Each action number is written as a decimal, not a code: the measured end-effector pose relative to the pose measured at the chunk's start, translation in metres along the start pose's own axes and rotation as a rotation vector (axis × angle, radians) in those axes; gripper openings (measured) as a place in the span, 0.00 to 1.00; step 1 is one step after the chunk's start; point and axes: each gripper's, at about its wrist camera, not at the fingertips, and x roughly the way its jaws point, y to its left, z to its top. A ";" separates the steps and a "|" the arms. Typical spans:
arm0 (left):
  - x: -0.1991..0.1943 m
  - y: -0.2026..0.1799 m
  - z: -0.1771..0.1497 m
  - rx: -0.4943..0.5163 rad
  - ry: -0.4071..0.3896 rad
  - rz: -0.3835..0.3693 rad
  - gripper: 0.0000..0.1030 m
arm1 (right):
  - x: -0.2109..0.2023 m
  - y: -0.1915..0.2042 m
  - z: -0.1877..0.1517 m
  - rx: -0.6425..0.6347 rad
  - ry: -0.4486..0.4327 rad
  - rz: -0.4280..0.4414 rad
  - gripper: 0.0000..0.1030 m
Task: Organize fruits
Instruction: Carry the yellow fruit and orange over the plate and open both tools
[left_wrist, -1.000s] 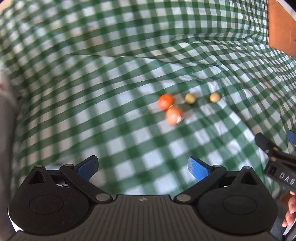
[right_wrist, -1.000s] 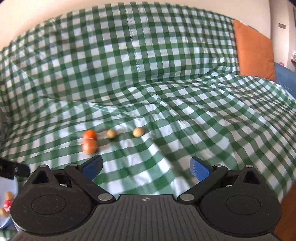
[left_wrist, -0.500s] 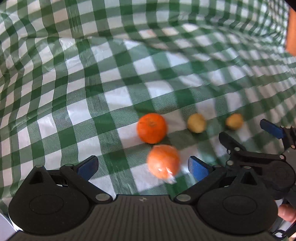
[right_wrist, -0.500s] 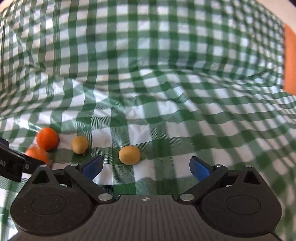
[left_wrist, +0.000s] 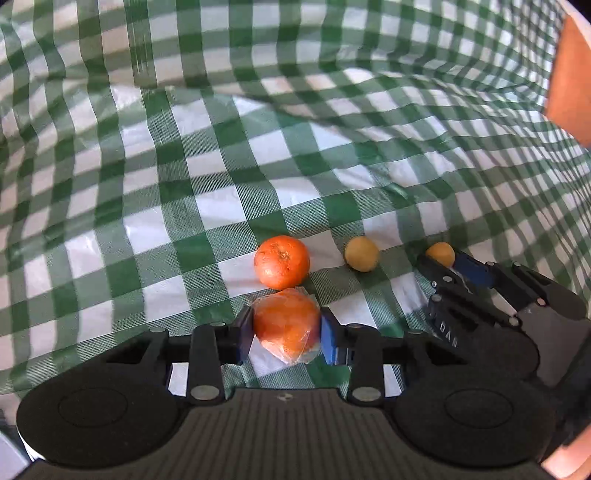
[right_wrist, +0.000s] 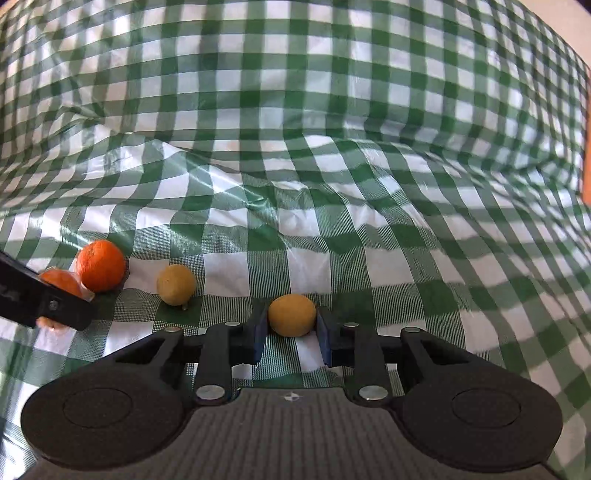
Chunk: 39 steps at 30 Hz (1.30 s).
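Observation:
An orange in clear plastic wrap (left_wrist: 286, 325) lies on the checked cloth between the blue pads of my left gripper (left_wrist: 286, 330), whose jaws are closing and touch both its sides. A bare orange (left_wrist: 282, 262) sits just beyond it. To the right lies a small yellow fruit (left_wrist: 362, 254). A second yellow fruit (right_wrist: 291, 314) sits between the pads of my right gripper (right_wrist: 291, 326), which is shut on it. In the right wrist view the free yellow fruit (right_wrist: 176, 284) and the bare orange (right_wrist: 100, 265) lie to the left.
The green-and-white checked cloth (left_wrist: 221, 166) is rumpled and rises into a fold behind the fruit. An orange cushion (left_wrist: 569, 74) stands at the far right. Part of a hand (left_wrist: 565, 458) shows at the lower right corner.
Both grippers came down and forward to the fruit. Their jaws went from wide open to closed, the left around the wrapped orange, the right around the rightmost yellow fruit.

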 end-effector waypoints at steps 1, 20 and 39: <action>-0.007 0.001 -0.003 0.007 -0.010 0.001 0.40 | -0.002 -0.002 0.001 0.024 0.012 -0.009 0.29; -0.234 0.075 -0.166 0.012 -0.088 0.173 0.40 | -0.257 0.057 -0.027 0.136 -0.146 0.091 0.29; -0.350 0.163 -0.315 -0.173 -0.172 0.257 0.40 | -0.428 0.242 -0.075 -0.148 -0.140 0.479 0.29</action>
